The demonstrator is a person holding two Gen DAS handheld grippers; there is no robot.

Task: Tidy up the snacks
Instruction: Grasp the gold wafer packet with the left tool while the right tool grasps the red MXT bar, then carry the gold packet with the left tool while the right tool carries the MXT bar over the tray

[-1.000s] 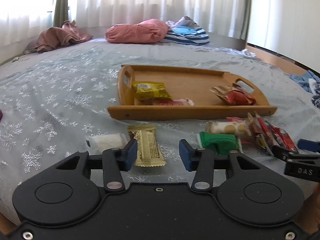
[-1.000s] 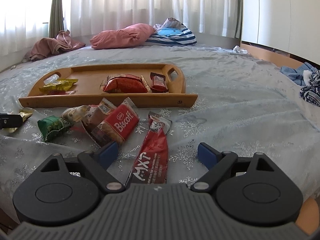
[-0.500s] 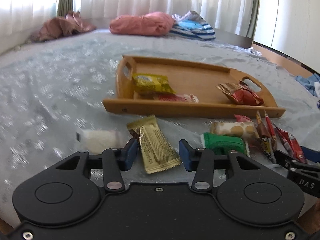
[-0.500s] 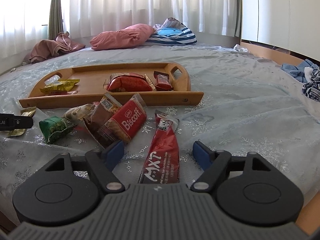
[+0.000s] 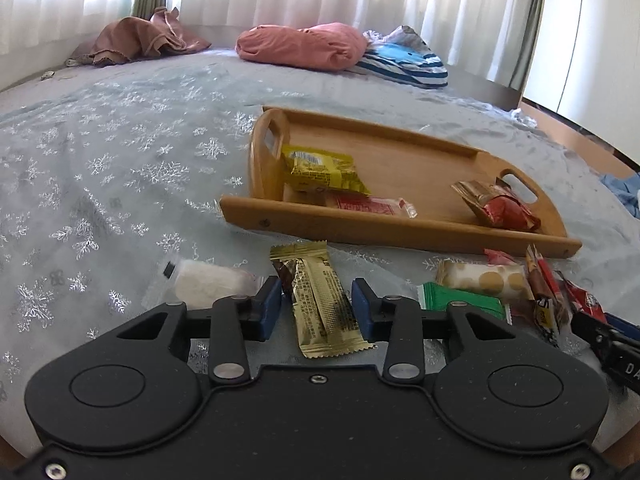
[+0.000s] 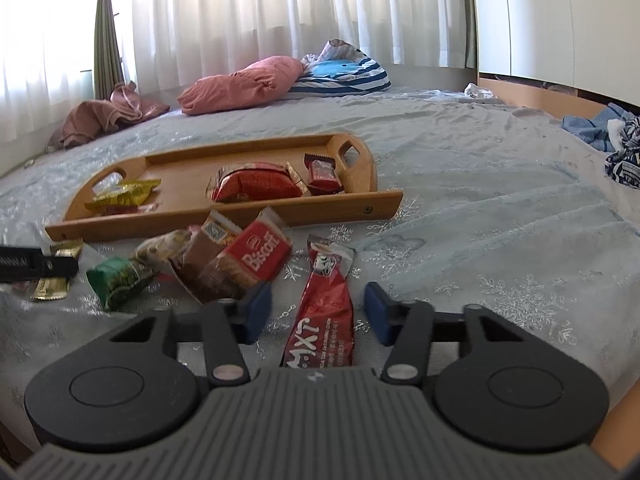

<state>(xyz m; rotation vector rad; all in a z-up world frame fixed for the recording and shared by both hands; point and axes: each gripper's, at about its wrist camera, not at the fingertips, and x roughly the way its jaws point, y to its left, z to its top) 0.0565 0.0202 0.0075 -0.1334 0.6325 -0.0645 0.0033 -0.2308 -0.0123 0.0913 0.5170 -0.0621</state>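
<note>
Left gripper [image 5: 316, 304]: jaws apart, nothing held, gold bar [image 5: 320, 304] lying lengthwise between the pads on the bedspread [image 5: 100, 160]. Right gripper [image 6: 318, 314]: likewise spread and empty, red stick [image 6: 326, 312] lined up between its pads.

Step judged: both packets to be pinched and carried to the tray [image 5: 400, 236], which sits just beyond the loose pile. A good grip would be taken across the narrow width, near mid-length, with the pads lowered until the soft cover gives slightly; thin foil is likely to slip or crumple if only an edge is caught. The white packet [image 5: 204, 284] lies just beside the left pad and could be nipped by mistake. On the right, the Biscoff pack [image 6: 256, 258] sits close to the inner pad.

Hard to make out:
- Near ends of both packets are hidden under the gripper bodies.
- Whether pads touch the wrappers cannot be told.
- Pile items overlap; the count is uncertain.
- Green packet [image 5: 460, 304] is partly covered by the left gripper.
</note>
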